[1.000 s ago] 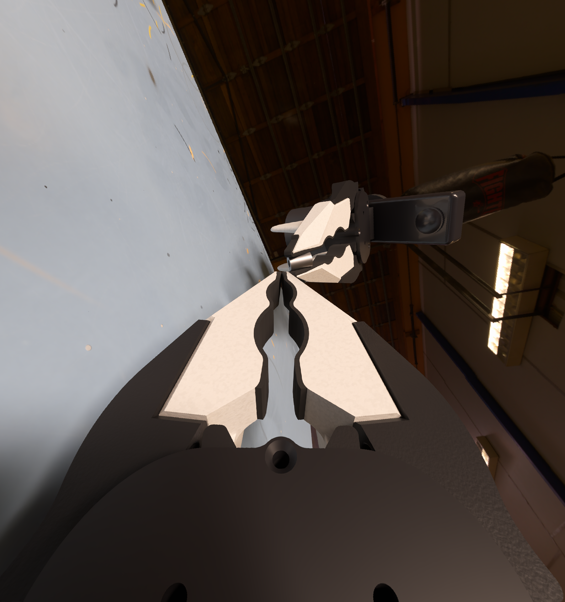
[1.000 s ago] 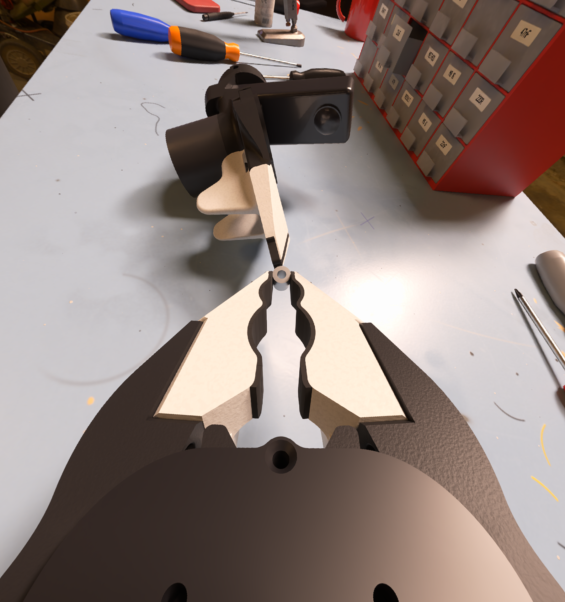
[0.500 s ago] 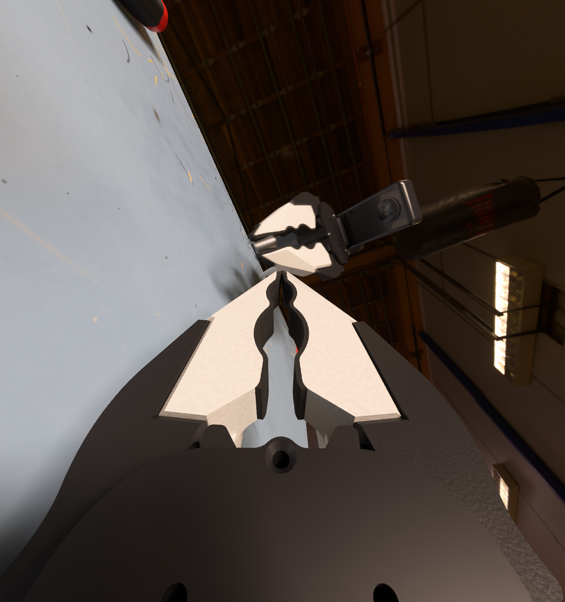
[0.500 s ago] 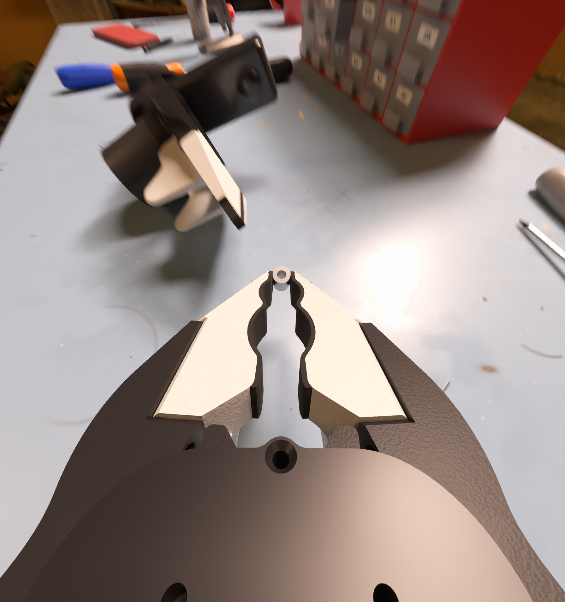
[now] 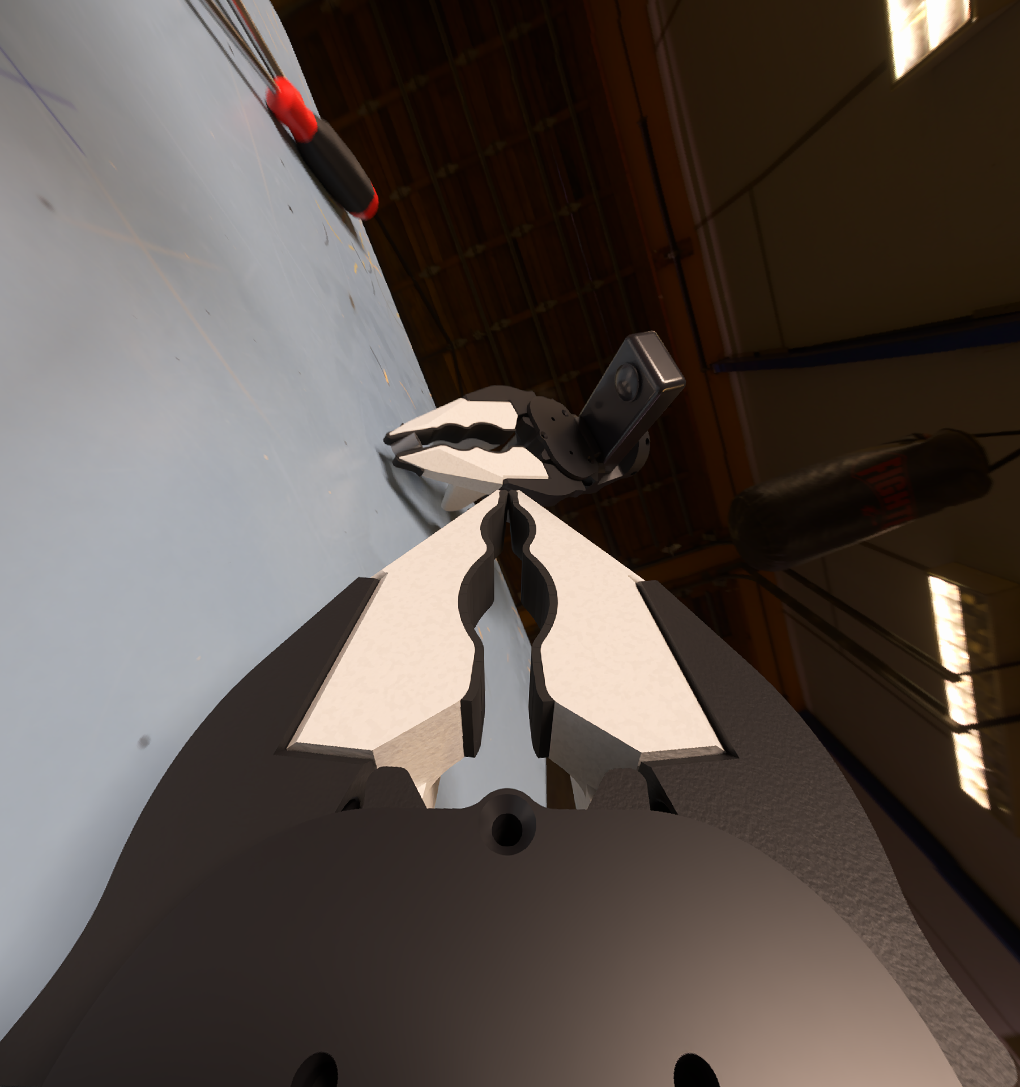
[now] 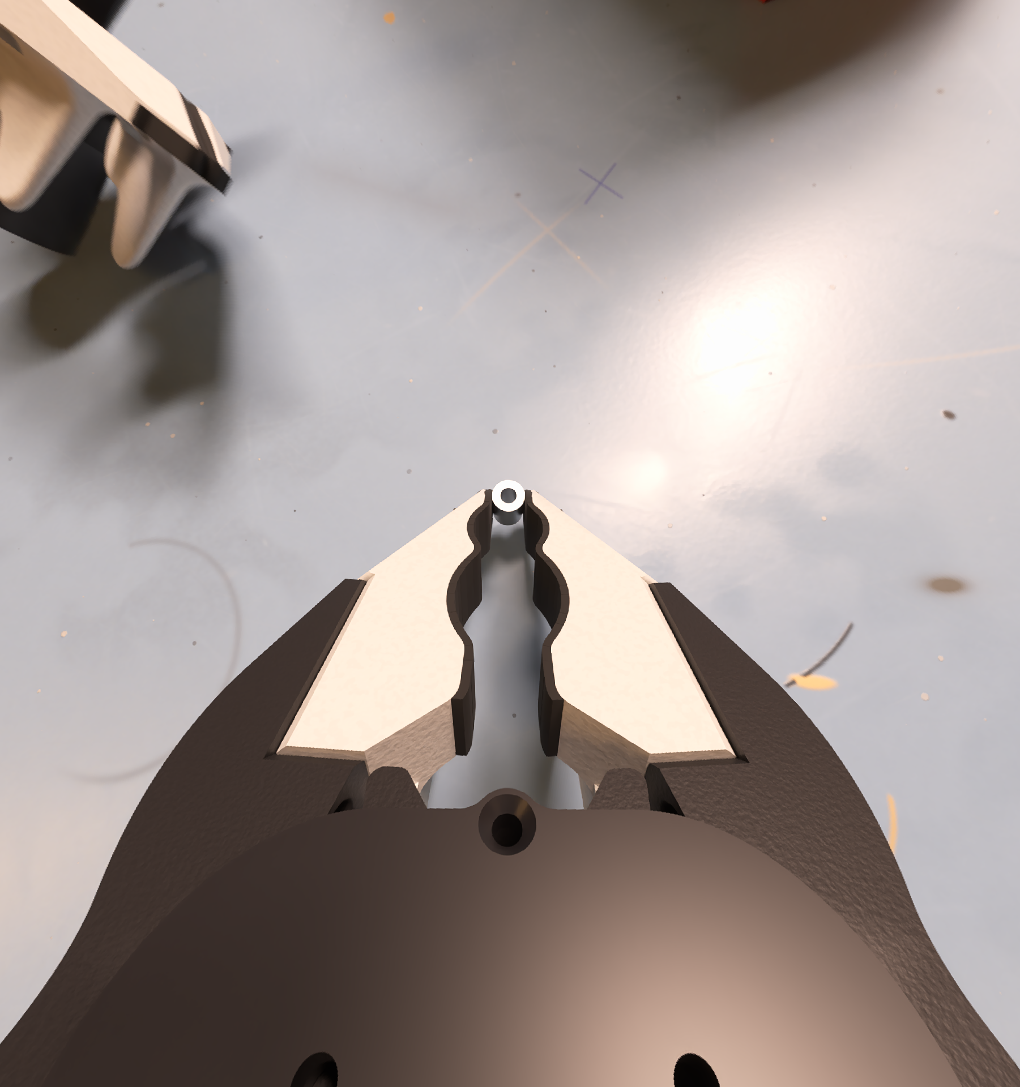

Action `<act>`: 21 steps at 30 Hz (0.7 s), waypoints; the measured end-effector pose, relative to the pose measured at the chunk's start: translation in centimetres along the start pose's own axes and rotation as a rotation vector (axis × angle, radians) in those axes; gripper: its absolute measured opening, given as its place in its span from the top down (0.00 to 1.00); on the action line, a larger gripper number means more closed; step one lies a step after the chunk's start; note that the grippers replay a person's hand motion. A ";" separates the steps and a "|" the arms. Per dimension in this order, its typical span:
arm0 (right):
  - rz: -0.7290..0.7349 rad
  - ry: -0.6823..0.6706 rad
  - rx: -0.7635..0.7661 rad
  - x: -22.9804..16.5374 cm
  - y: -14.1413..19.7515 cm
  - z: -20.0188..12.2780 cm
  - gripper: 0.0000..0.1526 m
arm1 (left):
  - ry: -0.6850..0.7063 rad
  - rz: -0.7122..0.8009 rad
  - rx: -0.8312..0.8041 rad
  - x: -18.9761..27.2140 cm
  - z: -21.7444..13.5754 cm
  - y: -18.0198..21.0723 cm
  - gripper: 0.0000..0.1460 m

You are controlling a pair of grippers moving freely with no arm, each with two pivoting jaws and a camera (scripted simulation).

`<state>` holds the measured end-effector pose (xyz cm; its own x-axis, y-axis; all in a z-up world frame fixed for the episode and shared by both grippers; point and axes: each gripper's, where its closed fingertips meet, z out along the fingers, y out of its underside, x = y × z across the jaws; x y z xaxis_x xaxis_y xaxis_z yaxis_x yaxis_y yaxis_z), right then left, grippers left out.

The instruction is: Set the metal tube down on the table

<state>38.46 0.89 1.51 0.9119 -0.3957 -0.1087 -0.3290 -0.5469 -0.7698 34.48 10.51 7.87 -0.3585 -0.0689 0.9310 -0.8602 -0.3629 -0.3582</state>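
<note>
My right gripper (image 6: 508, 501) points down at the light blue table (image 6: 731, 364) and is shut on the metal tube (image 6: 508, 497), a small grey tube seen end-on as a ring between the fingertips. In the left wrist view the right gripper (image 5: 402, 448) has its tips close to the table top (image 5: 142, 412); whether they touch it I cannot tell. My left gripper (image 5: 506, 501) is shut and empty, off to the side of the right one. It also shows at the top left of the right wrist view (image 6: 113, 129).
A red and black screwdriver (image 5: 325, 159) lies on the table beyond the right gripper. The table edge (image 5: 425, 376) runs right beside the right gripper. A dark punching bag (image 5: 860, 500) hangs past it. Pencil crosses (image 6: 600, 183) mark the table top.
The right gripper has tipped down and dropped toward the table with the tube still in it. The left gripper has drawn away from the tube, to the upper left of the right wrist view.
</note>
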 end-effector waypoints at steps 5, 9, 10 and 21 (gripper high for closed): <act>0.019 0.005 -0.035 0.2 0.6 0.3 0.94 | -0.019 0.042 0.039 0.3 -1.1 -0.4 1.00; 0.028 0.001 -0.043 0.2 0.6 0.3 0.94 | -0.007 0.043 0.033 0.4 -0.9 -0.2 1.00; 0.026 0.003 -0.048 0.2 0.6 0.3 0.94 | -0.004 0.044 0.033 0.4 -0.9 -0.2 1.00; 0.009 0.010 -0.071 0.1 0.6 0.3 0.92 | -0.008 0.084 0.064 0.4 -1.2 -1.2 1.00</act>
<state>38.40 0.76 0.86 0.9065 -0.4080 -0.1088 -0.3541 -0.5943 -0.7221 34.96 12.02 8.58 -0.4257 -0.1087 0.8983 -0.8020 -0.4145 -0.4302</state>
